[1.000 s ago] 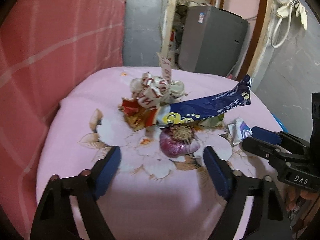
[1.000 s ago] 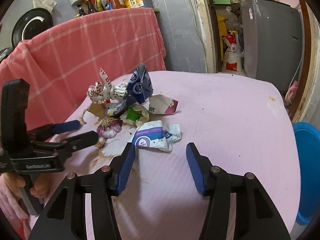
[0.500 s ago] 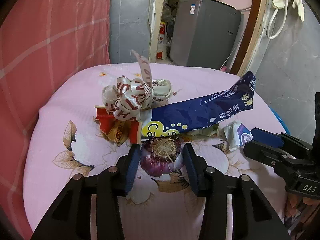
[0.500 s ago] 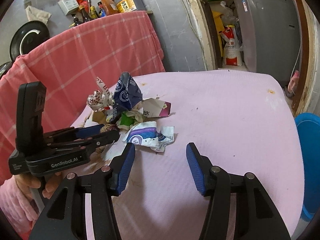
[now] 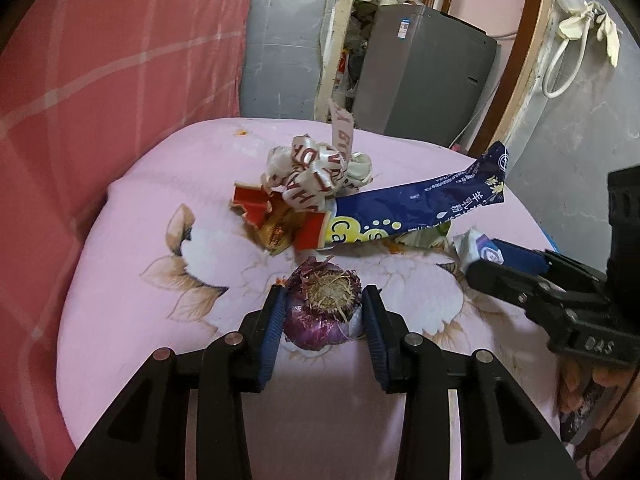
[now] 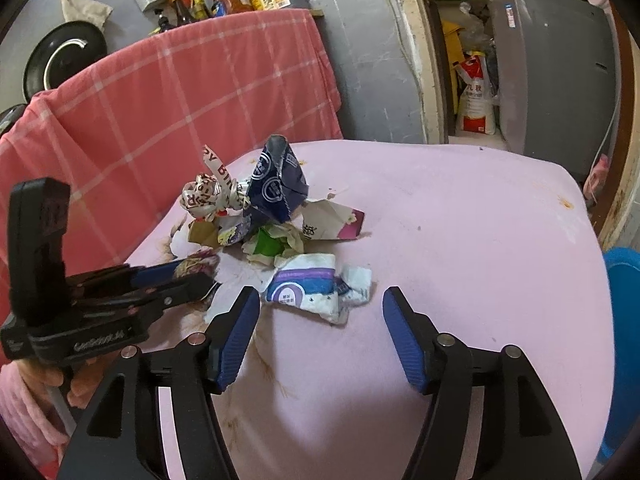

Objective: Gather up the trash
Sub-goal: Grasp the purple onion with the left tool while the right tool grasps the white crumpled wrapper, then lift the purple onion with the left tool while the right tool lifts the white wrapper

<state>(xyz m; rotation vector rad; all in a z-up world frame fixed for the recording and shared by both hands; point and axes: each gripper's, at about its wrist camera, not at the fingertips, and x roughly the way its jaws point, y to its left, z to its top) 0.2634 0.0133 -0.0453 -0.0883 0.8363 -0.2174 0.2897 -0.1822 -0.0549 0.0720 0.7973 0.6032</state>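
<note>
While angled down, left tongs [image 5: 324,320] around onion [image 5: 326,312].

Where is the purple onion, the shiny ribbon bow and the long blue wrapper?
purple onion [image 5: 325,312], left wrist view, on its rooty top.
shiny white ribbon bow with red letters [image 5: 310,172], left wrist view, its middle loops.
long dark blue wrapper [image 5: 416,204], left wrist view, mid-length.

Purple-skinned red onion [image 5: 320,320] on pink floral-printed tablecloth [image 5: 160,280]; navy wrapper [image 5: 420,204] with yellow lettering; white ribbon [image 5: 312,168] with red letters; white-and-purple crumpled packet [image 6: 316,284]; red-and-white checked cloth [image 6: 180,92]; blue bin [image 6: 624,340].
</note>
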